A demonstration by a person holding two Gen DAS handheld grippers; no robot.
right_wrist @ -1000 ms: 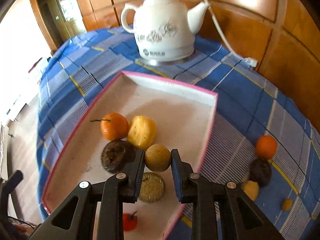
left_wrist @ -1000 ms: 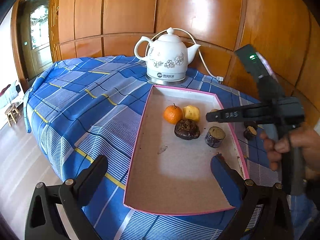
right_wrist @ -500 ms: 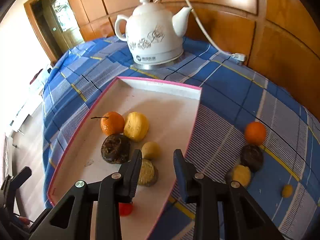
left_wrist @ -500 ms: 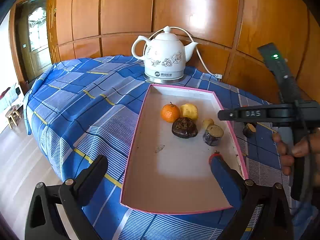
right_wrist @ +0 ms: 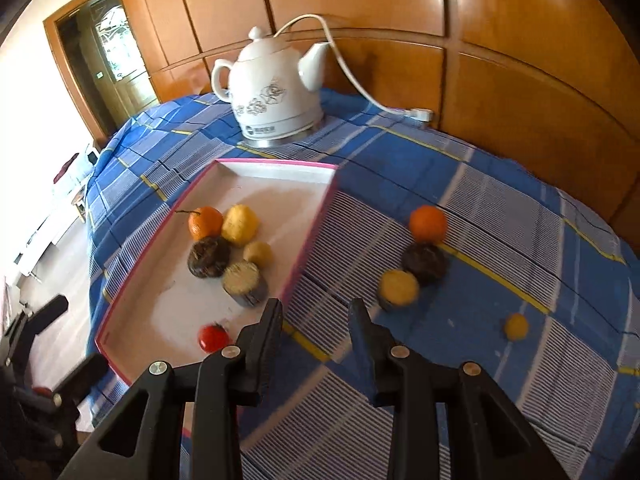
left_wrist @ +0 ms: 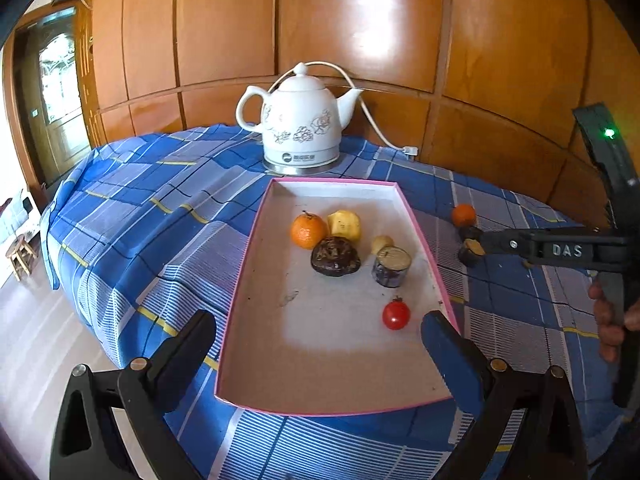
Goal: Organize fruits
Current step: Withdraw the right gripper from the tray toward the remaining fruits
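A pink-rimmed tray point(left_wrist: 244, 280) on the blue checked cloth holds a tangerine point(left_wrist: 308, 231), a yellow fruit point(left_wrist: 345, 224), a dark brown fruit point(left_wrist: 335, 256), a small yellow fruit point(left_wrist: 382, 243), a purple cut piece point(left_wrist: 391, 266) and a red tomato point(left_wrist: 396, 316). My left gripper point(left_wrist: 316, 340) stands wide open over the tray's near end, with nothing in it. My right gripper point(right_wrist: 316, 308) is open, empty, above the cloth just right of the tray's edge. Beyond it lie an orange point(right_wrist: 428, 223), a dark fruit point(right_wrist: 425, 262), a yellow-topped piece point(right_wrist: 399, 289) and a tiny yellow fruit point(right_wrist: 516, 326).
A white flowered kettle point(left_wrist: 300, 128) with its cord stands at the back of the table, against the wooden wall panels. The table's edge drops to the floor on the left. A hand point(left_wrist: 608, 320) holds the right gripper's handle at the right.
The right gripper let go of the small yellow fruit in the tray, opened, and moved right and back out over the cloth. The left gripper drew back slightly, and the tomato shows now.
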